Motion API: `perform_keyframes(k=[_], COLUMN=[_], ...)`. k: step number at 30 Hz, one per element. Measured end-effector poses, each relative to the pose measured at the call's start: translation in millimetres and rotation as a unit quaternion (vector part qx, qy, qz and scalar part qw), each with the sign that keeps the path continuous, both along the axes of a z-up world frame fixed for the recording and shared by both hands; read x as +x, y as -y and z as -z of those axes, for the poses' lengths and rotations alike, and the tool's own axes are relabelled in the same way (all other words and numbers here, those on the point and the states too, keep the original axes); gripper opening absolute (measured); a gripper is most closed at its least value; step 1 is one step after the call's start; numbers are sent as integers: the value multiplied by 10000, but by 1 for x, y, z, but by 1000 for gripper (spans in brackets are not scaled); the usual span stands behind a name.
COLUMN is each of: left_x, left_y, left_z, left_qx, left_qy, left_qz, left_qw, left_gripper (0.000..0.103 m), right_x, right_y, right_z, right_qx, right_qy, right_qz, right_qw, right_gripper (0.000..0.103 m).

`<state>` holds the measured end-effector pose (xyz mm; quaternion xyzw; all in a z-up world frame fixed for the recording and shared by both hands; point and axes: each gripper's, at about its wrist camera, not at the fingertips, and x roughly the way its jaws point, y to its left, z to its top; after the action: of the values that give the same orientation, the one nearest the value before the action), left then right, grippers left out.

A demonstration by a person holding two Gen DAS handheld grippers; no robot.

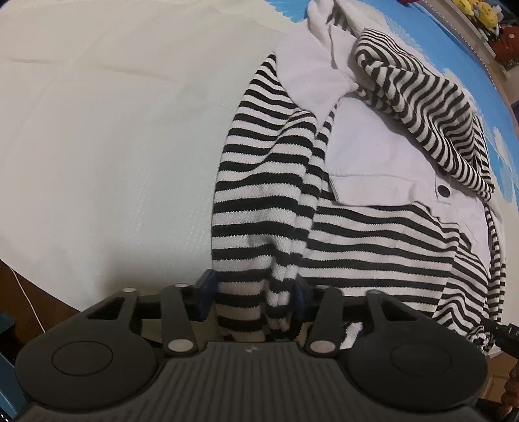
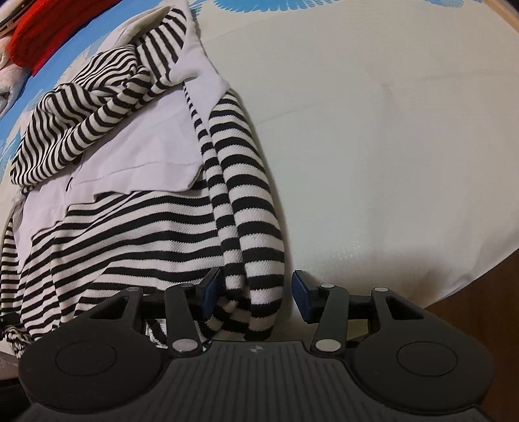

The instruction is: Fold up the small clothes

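Note:
A black-and-white striped top [image 1: 373, 246] with a pale front panel [image 1: 373, 152] and a pocket lies crumpled on the white sheet. Its left sleeve [image 1: 259, 194] runs down into my left gripper [image 1: 253, 295], whose blue pads press on the bunched cuff from both sides. In the right wrist view the other striped sleeve [image 2: 249, 201] hangs between the pads of my right gripper [image 2: 256, 295]. The left pad touches the cloth, while a strip of sheet shows between the cloth and the right pad. A loose striped fold [image 2: 81, 117] lies over the top's far part.
The white sheet [image 1: 97, 130] spreads wide beside the top in both views [image 2: 389, 130]. Blue patterned bedding [image 1: 486, 81] lies beyond it, with a red cloth [image 2: 42, 29] and yellow soft toys [image 1: 476, 13] at the far edge. The bed's edge and brown floor [image 2: 480, 298] are close by.

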<state>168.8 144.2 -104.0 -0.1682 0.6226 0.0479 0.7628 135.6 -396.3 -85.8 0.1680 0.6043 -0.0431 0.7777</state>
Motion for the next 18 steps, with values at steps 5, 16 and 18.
perform_keyframes(k=[5,16,18], left_x=[-3,-12,-13], left_y=[7,5,6], left_z=[-5,-9,-7], left_qx=[-97,-64,-50], left_qy=[164,181,140], left_qz=[264,390,441], left_qw=[9995,9991,9989], left_gripper=[11,23,24], right_x=[-2,-8,-9], right_y=[0,-1,-5], right_z=[0,-10,-4], right_qx=[220,185,213], right_qy=[98,322,147], right_qz=[-73,28,-82], right_qw=[9997,9993,9996], right_gripper=[14,24,29])
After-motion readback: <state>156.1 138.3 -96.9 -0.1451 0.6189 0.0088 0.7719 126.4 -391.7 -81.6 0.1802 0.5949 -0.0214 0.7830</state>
